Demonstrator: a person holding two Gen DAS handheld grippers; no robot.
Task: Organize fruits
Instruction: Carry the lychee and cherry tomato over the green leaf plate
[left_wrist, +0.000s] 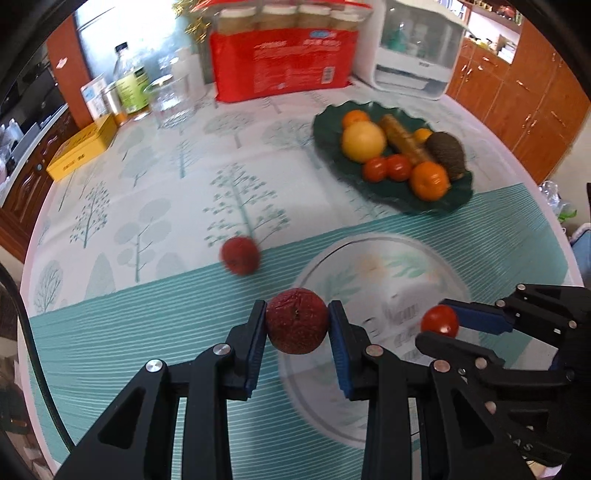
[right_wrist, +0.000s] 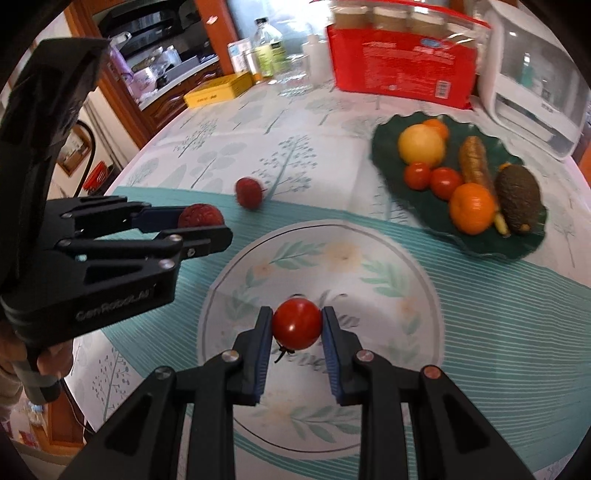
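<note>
- Left hand-held gripper clenched on a dark red wrinkled fruit, blue pads pressed on both its sides; held above the near-left rim of the floral plate.
- Same gripper seen side-on from the right wrist view, the red fruit poking out between its fingers.
- Right hand-held gripper grasping a small red tomato, stem end pointing down, over the middle of the floral plate.
- From the left wrist view the right gripper comes in from the right with the tomato at its tips.
- Second dark red fruit lies loose on the desk, just beyond the floral plate, at the edge of the teal striped band; blurred.
- Dark green leaf-shaped dish sits further back to the right, apart from the floral plate. It holds a yellow round fruit, two small tomatoes, an orange, an avocado and a long brownish piece.
- Far edge of desk: red package, yellow box, bottle with green label, white appliance.
</note>
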